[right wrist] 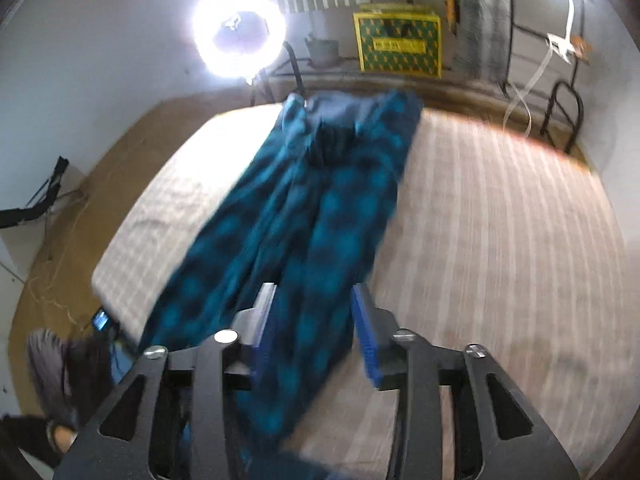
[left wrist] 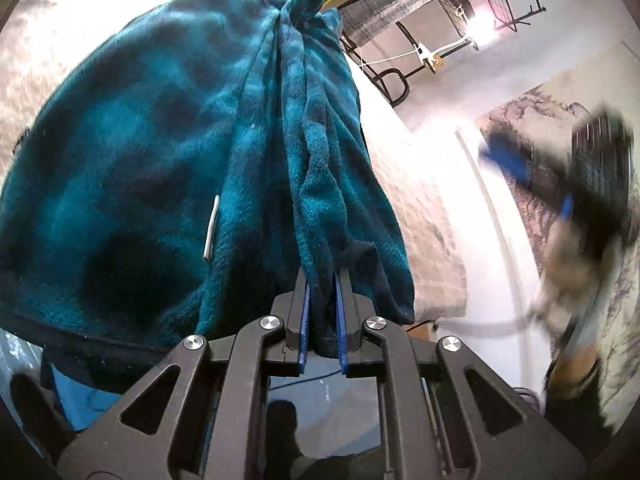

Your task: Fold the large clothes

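Teal checked fleece garment [left wrist: 168,168] is pinched by the left gripper [left wrist: 322,280]; right gripper [right wrist: 314,300] spread; box [right wrist: 400,46] lettering unreadable.

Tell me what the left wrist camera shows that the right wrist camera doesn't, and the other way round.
Only the left wrist view shows the left gripper shut on a bunched edge of the teal fleece garment, plus a small white tag on the fabric and the blurred right gripper off to the side.

Only the right wrist view shows the garment spread lengthwise over the striped bed, the ring light, and the right gripper open, its fingers astride the cloth.

Both show the garment and the yellow-green box.
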A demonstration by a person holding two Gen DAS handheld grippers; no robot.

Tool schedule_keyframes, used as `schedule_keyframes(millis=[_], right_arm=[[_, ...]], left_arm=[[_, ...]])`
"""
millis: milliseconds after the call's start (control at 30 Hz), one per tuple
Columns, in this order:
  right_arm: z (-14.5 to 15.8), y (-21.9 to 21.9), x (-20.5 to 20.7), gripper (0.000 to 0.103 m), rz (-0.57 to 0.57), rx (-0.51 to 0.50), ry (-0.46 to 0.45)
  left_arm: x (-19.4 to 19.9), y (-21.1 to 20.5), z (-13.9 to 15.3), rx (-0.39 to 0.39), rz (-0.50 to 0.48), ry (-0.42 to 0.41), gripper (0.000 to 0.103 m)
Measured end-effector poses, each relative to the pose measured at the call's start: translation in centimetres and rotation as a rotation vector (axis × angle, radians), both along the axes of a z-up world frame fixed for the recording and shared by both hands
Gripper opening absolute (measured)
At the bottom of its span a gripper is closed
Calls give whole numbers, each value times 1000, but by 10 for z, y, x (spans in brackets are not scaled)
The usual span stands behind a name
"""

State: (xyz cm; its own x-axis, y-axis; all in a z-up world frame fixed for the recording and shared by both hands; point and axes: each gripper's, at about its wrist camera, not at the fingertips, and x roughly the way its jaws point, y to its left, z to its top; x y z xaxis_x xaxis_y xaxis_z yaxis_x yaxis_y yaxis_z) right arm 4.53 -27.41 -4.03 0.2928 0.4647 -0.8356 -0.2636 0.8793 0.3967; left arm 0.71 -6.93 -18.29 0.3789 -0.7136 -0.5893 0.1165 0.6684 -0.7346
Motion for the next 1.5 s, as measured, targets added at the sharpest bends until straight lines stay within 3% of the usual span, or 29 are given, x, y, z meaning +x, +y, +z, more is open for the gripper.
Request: schedule_keyframes(millis=[167,267,367,400,433,500,567,633,733,800,900,1000,1067,1167,1267,1333,1433,1500], right_arm=[[-62,-7,-39,49,-79,101,161],[-95,-3,-47,49,-130,213,253],[-115,15,-50,49,-113,200,286],[-116,18,-54,45,-107,204,289],[-118,22,-54,19,-97,240,300],[-103,20,-55,14,-113,239,274],[-78,15,-59,12,-112,194,193],[-62,16,-64,12,-98,116,144],[-65,42,-73,20,-3,-57,119],[-70,46,-78,24,29,-101,119],[-69,27,-80,31,-23,-48,120],[-63,9,-76,31,-106,33,83],[-61,5,-74,31,-115,71,67],[-68,13,-70,31,-105,50,68],[-81,23,-70,31,-86,29,98],[-84,26,-74,34,-70,21,100],[-84,26,-77,47,-57,18,81],[-87,25,-77,47,-56,17,94]], left_arm=[[4,16,-13,-174,19,70,9],[4,20,-13,-199,19,76,9],[6,23,-15,-259,18,89,9],[7,25,-14,-284,20,91,9],[8,24,-13,-315,20,94,9],[9,25,-12,-360,14,84,9],[8,21,-7,-202,-10,43,9],[5,14,-8,-98,-42,33,11],[-5,9,2,50,-75,-10,15],[-16,10,17,110,-104,-54,15],[-29,11,46,184,-99,-160,16],[-20,-1,68,240,-120,-257,16],[-6,-8,71,250,-123,-262,16],[23,-34,61,305,-203,-234,16],[35,-49,40,520,-259,-204,16],[28,-42,22,585,-282,-176,14],[12,-19,14,564,-257,-217,14],[9,-13,19,520,-251,-218,14]])
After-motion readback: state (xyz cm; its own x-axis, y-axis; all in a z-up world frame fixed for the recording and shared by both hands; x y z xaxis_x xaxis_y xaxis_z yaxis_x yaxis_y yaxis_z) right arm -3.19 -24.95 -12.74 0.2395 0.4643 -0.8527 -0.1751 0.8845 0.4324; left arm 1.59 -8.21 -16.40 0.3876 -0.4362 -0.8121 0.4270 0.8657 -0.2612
